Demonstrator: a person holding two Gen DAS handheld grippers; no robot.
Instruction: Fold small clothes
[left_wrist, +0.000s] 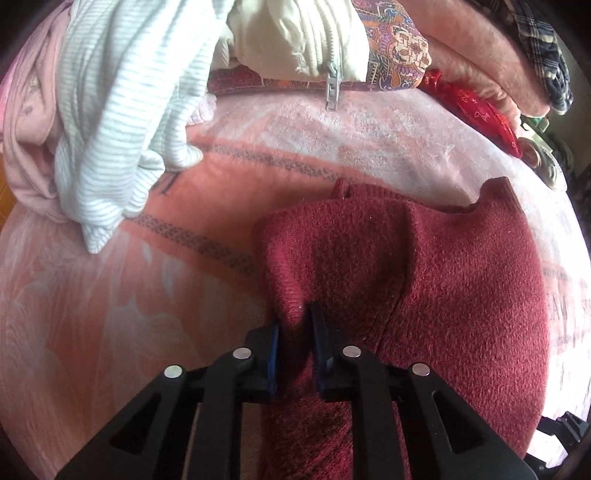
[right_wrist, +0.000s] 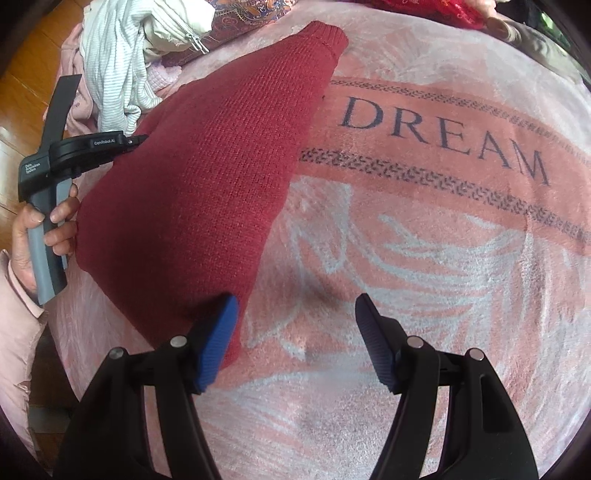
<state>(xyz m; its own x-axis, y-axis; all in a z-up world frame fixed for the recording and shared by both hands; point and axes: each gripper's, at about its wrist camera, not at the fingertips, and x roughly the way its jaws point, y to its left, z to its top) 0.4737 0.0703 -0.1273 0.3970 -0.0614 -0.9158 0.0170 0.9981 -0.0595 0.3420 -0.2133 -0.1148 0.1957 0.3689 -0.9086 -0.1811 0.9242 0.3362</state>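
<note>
Two claws work over a pink blanket (right_wrist: 424, 229) printed with the word DREAM. The left claw (left_wrist: 294, 325) has pinched a fold of the dark red knitted sweater (left_wrist: 424, 288) between its blue pads (left_wrist: 320, 332), and the knit bunches up right at its tips. Most of the garment spreads away to that claw's right and ahead of it. Beyond the left claw, further up the blanket, a white striped garment (left_wrist: 110, 122) hangs in a heap, with a cream zipped piece (left_wrist: 299, 40) beside it and patterned cloth behind.

The right claw (right_wrist: 297, 325) stands wide apart and holds nothing. Its left pad (right_wrist: 218, 343) sits just over the near corner of the sweater, while the other pad hovers above bare blanket. From this side the sweater runs away to the claw's upper left, its ribbed edge furthest off. A hand (right_wrist: 44, 229) in a pale pink sleeve (right_wrist: 18, 332) grips the left tool's grey handle at the sweater's far left edge.
</note>
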